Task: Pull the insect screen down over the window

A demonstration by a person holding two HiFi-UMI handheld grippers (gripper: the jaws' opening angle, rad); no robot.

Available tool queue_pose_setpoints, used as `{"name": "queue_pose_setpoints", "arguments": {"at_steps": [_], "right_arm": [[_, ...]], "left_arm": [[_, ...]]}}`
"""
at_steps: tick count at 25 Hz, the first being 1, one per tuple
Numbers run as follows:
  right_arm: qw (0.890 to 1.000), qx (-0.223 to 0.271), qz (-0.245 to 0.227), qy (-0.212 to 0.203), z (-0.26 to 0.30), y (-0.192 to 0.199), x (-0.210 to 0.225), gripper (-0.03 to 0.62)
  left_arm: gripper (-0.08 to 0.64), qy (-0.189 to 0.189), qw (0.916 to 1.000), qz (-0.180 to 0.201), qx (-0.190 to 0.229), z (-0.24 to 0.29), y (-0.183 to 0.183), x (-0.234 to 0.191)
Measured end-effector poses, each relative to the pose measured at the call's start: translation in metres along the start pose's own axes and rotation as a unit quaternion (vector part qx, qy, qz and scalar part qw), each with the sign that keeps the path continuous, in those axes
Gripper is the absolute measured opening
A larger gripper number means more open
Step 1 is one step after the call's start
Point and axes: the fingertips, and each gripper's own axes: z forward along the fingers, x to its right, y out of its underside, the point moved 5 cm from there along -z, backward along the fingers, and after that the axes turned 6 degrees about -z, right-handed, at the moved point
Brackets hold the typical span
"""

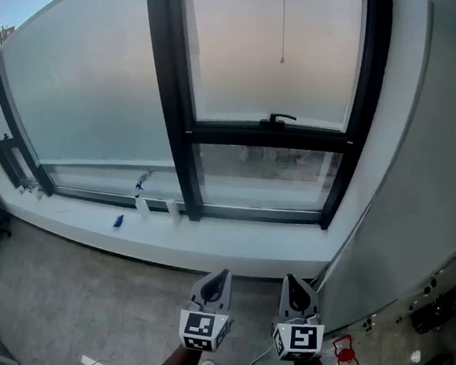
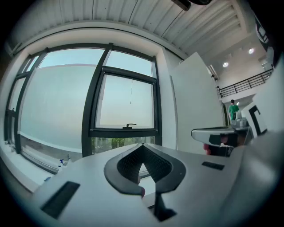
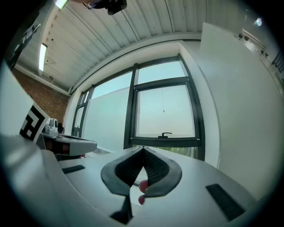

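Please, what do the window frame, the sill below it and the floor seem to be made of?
Window frame: probably painted or coated metal, matte black, judging by its slim, straight bars with crisp edges.
Sill: smooth and white, perhaps painted plaster or stone. No grain or seams show.
Floor: looks like bare concrete or stone tile, grey, speckled and dull.

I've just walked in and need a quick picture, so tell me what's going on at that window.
A person stands back from the window, holding a gripper in each hand. The left gripper and right gripper sit side by side, pointing at the window, both shut and empty. A thin pull cord hangs in front of the upper right pane, above a black handle on the crossbar. Neither gripper touches them, so the pull-down doesn't seem to have started.
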Motion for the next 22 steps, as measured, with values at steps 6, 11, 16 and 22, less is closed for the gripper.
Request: {"name": "queue_pose_setpoints", "arguments": {"at_steps": [6, 11, 16, 22], "right_arm": [[1.000, 0.002, 0.000, 0.001, 0.009, 0.003, -0.009, 0.003], [1.000, 0.000, 0.000, 0.004, 0.009, 0.003, -0.017, 0.003], [1.000, 0.011, 0.010, 0.013, 0.009, 0.001, -0.027, 0.003], [1.000, 0.004, 0.005, 0.016, 0.020, 0.001, -0.047, 0.003]], "left_arm": [[-0.005, 0.005, 0.9998, 0.017, 0.002, 0.002, 0.002, -0.015], [-0.005, 0.007, 0.9999, 0.007, 0.002, -0.003, -0.001, -0.019], [-0.005, 0.007, 0.9998, 0.015, 0.010, -0.008, -0.004, -0.032], [-0.005, 0.010, 0.9999, 0.008, 0.005, -0.012, -0.001, -0.056]]}}
